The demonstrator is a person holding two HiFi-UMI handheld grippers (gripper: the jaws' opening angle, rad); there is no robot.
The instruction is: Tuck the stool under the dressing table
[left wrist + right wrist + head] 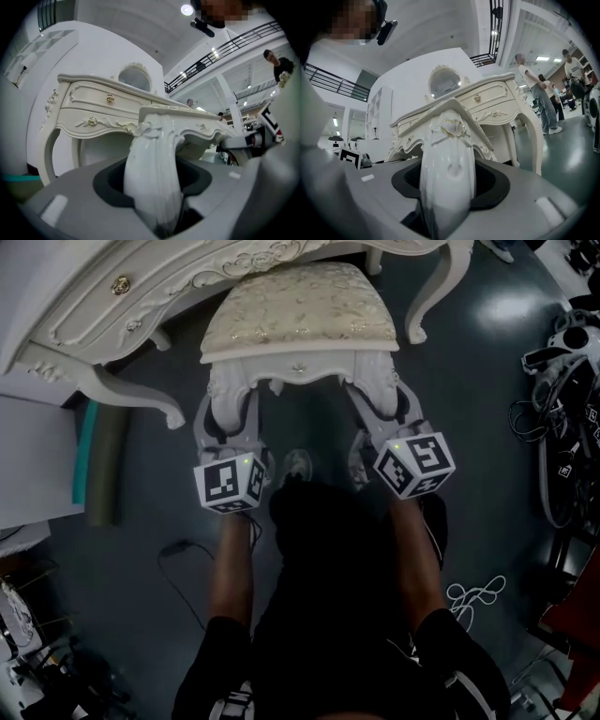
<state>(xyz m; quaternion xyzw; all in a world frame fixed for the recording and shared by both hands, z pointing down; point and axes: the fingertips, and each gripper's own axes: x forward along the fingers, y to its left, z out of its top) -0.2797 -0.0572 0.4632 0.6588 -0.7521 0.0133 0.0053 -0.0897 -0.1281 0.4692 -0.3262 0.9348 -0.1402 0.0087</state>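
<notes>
Dark glossy floor (469, 427), stool (300, 306) and dressing table (141, 296) standing on it, white cable (473, 601)

Left forearm (232, 563) and right forearm (412, 554) extend forward, roughly parallel. Left tool (228, 418) points level, jaws clamped on left stool leg (154, 168). Right tool (384, 418) points level, jaws clamped on right stool leg (446, 183).

No legible text, labels, brands, numbers or signs, anywhere in view
</notes>
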